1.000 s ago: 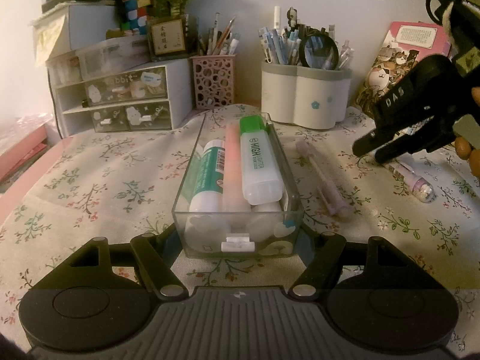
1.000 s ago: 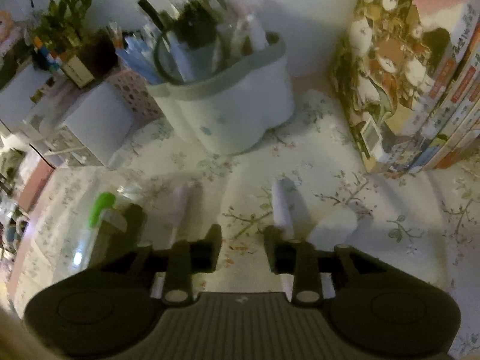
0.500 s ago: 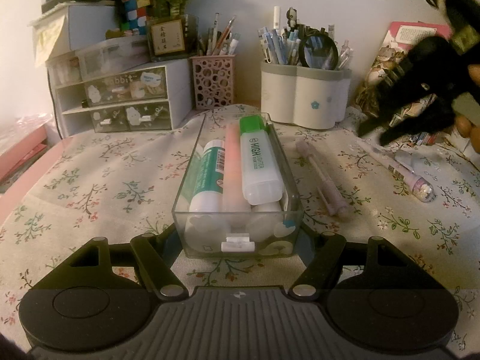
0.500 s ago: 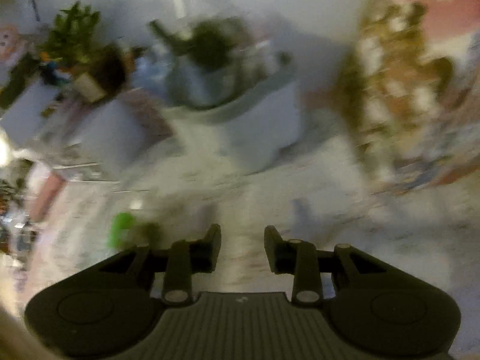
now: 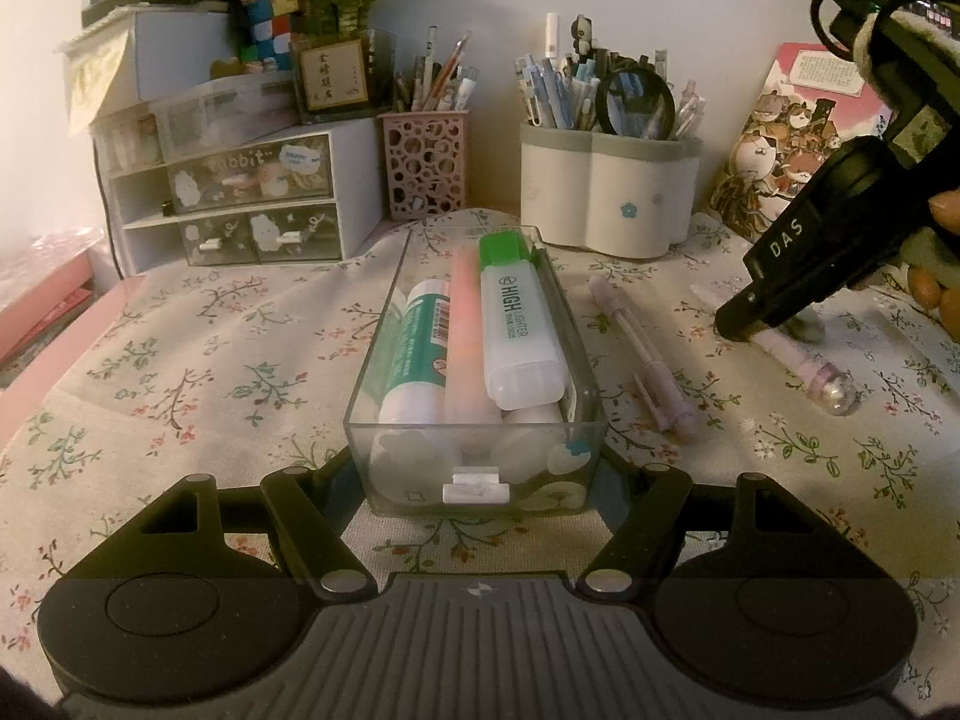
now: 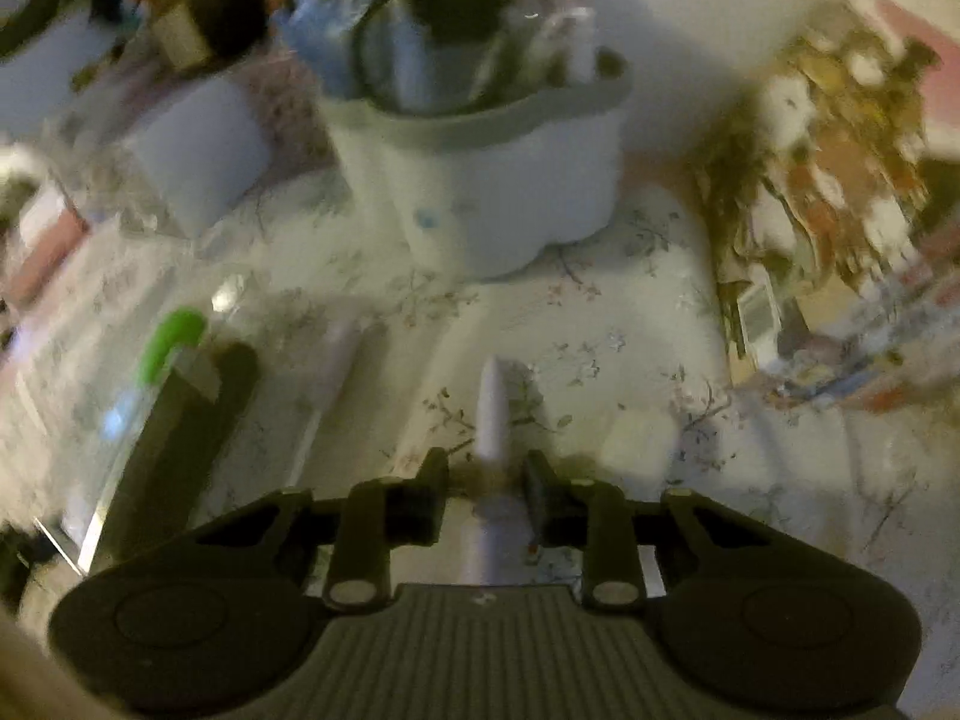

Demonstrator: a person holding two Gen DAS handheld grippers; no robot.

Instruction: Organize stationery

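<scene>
The left wrist view sits low over the bench (image 5: 180,360), facing the back wall, with a clear box (image 5: 474,468) close in front. The right wrist view looks steeply down at the bench (image 6: 600,324) from close by and is blurred. Both show the white pen holder (image 5: 606,198) (image 6: 498,192), the box (image 6: 120,420) and the picture book (image 5: 774,162) (image 6: 840,180).
</scene>
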